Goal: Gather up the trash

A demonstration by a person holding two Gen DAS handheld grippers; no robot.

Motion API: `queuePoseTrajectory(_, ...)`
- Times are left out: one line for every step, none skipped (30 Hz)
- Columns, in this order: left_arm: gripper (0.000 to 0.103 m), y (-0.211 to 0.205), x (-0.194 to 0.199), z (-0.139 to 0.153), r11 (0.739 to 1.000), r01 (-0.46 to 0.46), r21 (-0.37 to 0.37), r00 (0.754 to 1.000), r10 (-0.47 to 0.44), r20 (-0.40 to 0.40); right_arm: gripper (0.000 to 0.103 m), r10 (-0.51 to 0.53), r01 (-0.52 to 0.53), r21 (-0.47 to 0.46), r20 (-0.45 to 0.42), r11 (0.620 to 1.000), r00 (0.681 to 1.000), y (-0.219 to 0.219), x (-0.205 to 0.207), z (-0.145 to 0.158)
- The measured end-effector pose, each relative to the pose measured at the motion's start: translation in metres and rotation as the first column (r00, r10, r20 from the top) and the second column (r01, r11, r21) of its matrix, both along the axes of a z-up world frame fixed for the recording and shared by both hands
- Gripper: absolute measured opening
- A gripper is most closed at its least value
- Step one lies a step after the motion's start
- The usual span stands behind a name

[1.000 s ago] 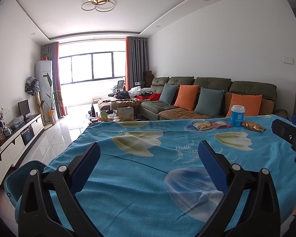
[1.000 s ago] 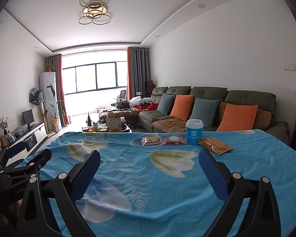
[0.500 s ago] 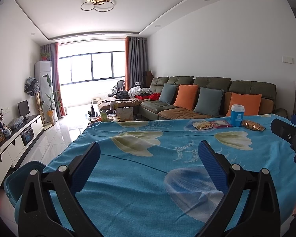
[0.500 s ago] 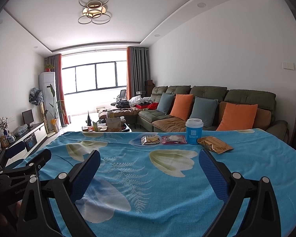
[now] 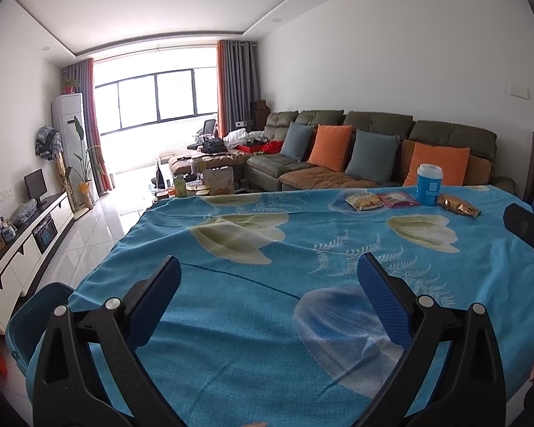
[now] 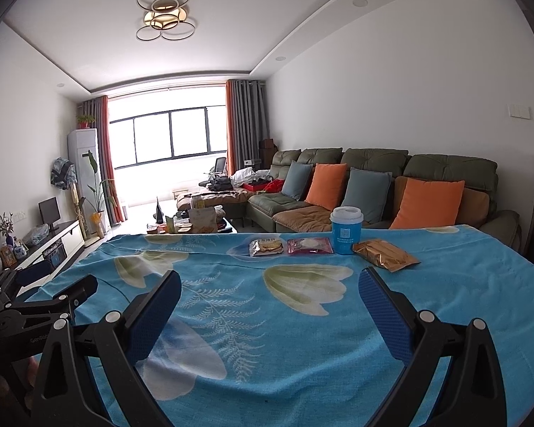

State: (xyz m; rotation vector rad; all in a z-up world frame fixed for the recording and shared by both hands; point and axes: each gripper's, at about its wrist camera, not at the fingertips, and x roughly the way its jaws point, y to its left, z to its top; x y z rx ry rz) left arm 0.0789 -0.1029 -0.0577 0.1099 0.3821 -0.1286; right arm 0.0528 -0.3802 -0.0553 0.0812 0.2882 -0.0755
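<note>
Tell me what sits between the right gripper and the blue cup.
Nothing stands between them: in the right wrist view, only bare flowered tablecloth stretches from the open right gripper to the blue cup. The snack packets lie beside the cup, not in front.

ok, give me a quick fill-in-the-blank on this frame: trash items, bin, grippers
1. The blue cup wears a lid coloured ____.
2. Between the cup and the yellow snack packet lies a packet coloured ____.
3. The left gripper and the right gripper both have their jaws ____.
4. The teal bin stands on the floor off the table's ____ edge.

Missing words: white; pink; open; left
</note>
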Motion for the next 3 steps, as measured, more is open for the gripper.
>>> queuePoseTrajectory(0.097,-0.001,0.008,-0.001,1.0,0.0,0.01,1.0,0.0,-0.031,0.097,-0.005,0.005,0.001,-0.015,1.0,1.0,-0.003,0.002,-0.001)
queuePoseTrajectory(0.097,-0.001,0.017,-0.002,1.0,0.001,0.014,0.997,0.0,-0.072,0.097,-0.009,0.009,0.003,-0.032,1.0,0.999,-0.008,0.004,-0.003)
queuePoseTrajectory(0.097,-0.001,0.028,-0.003,1.0,0.002,0.016,0.993,0.0,-0.12,0.097,-0.009,0.009,0.003,-0.032,1.0,0.999,-0.008,0.004,-0.003)
